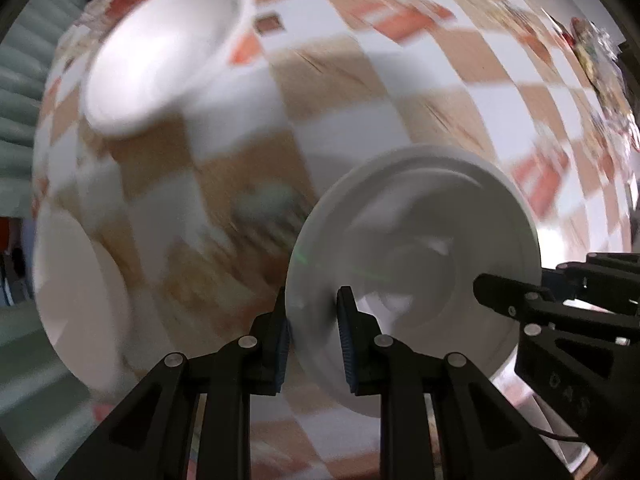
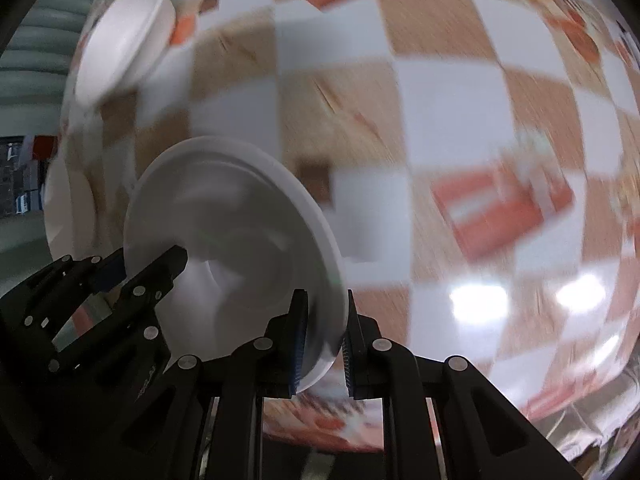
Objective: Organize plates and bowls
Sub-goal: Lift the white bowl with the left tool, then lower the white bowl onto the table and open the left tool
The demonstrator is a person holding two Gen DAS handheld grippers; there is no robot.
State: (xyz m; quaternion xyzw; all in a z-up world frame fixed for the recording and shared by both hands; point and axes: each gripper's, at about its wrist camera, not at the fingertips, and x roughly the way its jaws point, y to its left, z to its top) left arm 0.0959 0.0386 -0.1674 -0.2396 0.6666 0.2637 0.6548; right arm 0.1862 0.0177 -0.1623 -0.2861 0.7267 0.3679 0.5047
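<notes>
Over checkered table (image 1: 400,92): left gripper (image 1: 312,336), right gripper (image 2: 324,340) point down, jaws pinching opposite plate (image 1: 412,240) rims.

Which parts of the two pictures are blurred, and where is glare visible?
Left wrist view: tablecloth and white bowl smeared by motion, left gripper sharp. Right wrist view: cloth likewise streaked, bright glare patches low right, right gripper sharp; fisheye bends both.
</notes>
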